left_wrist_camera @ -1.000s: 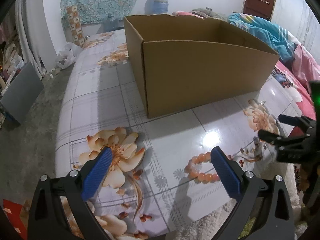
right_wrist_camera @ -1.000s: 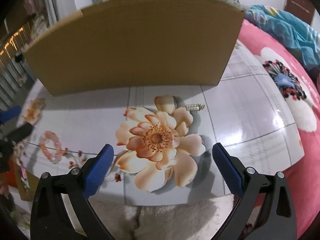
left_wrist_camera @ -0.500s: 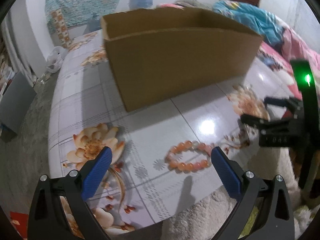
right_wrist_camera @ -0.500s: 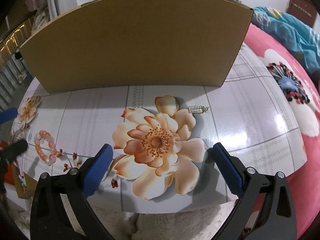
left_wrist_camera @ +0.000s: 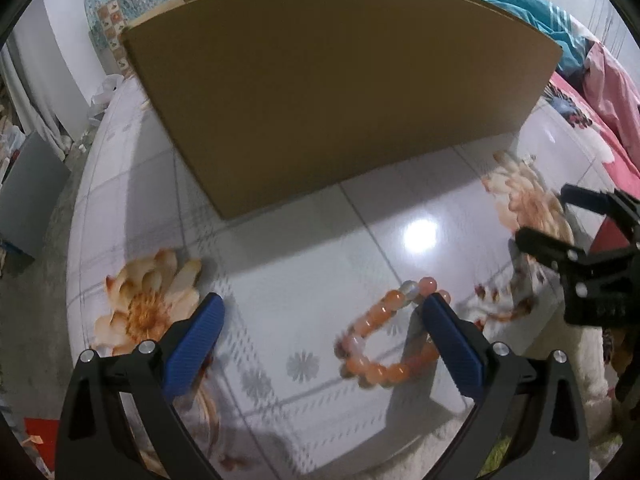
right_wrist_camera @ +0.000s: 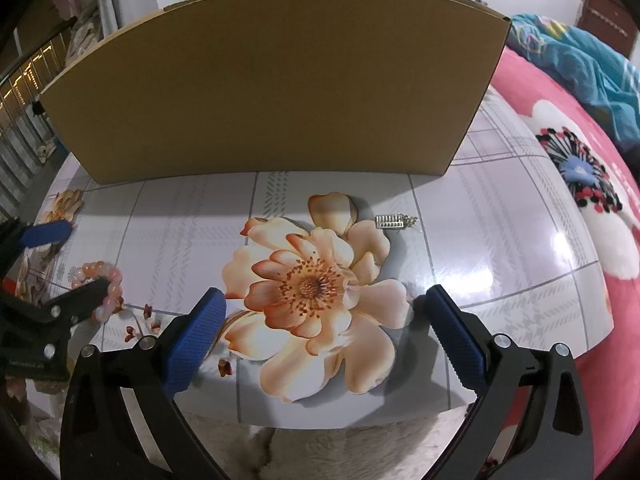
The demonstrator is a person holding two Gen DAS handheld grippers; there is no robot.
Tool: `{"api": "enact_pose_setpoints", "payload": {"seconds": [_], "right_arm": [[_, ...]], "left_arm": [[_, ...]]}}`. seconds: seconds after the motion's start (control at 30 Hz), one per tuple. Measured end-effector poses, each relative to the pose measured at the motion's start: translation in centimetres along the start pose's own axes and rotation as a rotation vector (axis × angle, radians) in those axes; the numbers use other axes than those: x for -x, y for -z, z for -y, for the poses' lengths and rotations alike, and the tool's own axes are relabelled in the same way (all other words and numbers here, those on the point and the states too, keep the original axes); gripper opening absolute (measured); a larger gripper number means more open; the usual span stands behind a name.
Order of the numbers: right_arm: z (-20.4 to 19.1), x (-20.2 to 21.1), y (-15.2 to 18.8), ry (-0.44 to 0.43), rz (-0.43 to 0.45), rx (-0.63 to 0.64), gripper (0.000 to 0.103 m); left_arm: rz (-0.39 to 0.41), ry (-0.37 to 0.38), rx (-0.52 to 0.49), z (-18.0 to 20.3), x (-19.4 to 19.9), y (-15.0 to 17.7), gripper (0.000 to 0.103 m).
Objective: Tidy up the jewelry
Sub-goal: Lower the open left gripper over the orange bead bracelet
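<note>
An orange bead bracelet (left_wrist_camera: 376,344) lies on the glossy floral table (left_wrist_camera: 320,264). My left gripper (left_wrist_camera: 324,312) hovers open just over it, and its right fingertip overlaps the bracelet's right side. In the right wrist view the bracelet (right_wrist_camera: 98,274) shows at far left, partly hidden behind the left gripper (right_wrist_camera: 88,256). A small silver pendant (right_wrist_camera: 394,222) lies beside the big printed flower, ahead of my right gripper (right_wrist_camera: 326,300), which is open and empty. From the left wrist view, the right gripper (left_wrist_camera: 540,214) appears at the right edge. A tall cardboard box (left_wrist_camera: 340,92) stands behind both.
The cardboard box (right_wrist_camera: 280,80) walls off the far side of the table. A pink flowered blanket (right_wrist_camera: 580,184) and a blue quilt (right_wrist_camera: 580,60) lie on the right. The table's near edge meets a pale fluffy rug (right_wrist_camera: 340,452). A grey panel (left_wrist_camera: 28,192) stands on the floor at left.
My left gripper has moved forward and lower toward the bracelet, which now sits by its right finger. The right gripper edged closer to the table. Both stayed open.
</note>
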State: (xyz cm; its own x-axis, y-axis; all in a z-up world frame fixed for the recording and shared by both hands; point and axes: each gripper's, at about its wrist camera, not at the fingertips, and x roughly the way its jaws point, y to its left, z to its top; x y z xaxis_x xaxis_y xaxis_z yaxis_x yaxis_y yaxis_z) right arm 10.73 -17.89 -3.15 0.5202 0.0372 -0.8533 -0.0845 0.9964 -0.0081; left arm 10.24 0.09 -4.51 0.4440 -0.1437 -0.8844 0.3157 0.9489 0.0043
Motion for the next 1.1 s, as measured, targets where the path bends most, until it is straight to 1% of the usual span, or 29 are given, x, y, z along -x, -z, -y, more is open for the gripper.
{"api": "enact_pose_setpoints", "payload": {"seconds": [0.17,0.27,0.37,0.5,0.67,0.77,1.1], "right_arm": [[0.1,-0.3,-0.1,0.006,0.001,-0.008,0.095],[0.2,-0.5,-0.1,0.007,0.003,-0.010,0.095],[0.1,-0.6,-0.1,0.009,0.003,-0.012,0.095],[0.1,-0.6,-0.1,0.011,0.006,-0.014,0.095],[0.0,-0.5,0.0,0.013,0.007,-0.016,0.095],[-0.1,-0.4,0.2,0.014,0.010,-0.018,0.095],[-0.1,-0.5,0.3,0.015,-0.006,-0.018,0.095]], "left_arm": [[0.044,-0.009,0.020,0.1,-1.0,-1.8,0.098],[0.069,-0.016,0.030,0.2,-1.2,-2.3,0.098],[0.105,-0.019,0.034,0.1,-1.1,-2.0,0.098],[0.130,-0.010,0.022,-0.1,-0.9,-1.5,0.098],[0.122,-0.026,0.043,-0.1,-1.0,-1.3,0.098],[0.107,-0.033,0.054,0.7,-0.5,-0.3,0.098],[0.092,-0.039,0.064,1.1,-0.7,-1.2,0.098]]}}
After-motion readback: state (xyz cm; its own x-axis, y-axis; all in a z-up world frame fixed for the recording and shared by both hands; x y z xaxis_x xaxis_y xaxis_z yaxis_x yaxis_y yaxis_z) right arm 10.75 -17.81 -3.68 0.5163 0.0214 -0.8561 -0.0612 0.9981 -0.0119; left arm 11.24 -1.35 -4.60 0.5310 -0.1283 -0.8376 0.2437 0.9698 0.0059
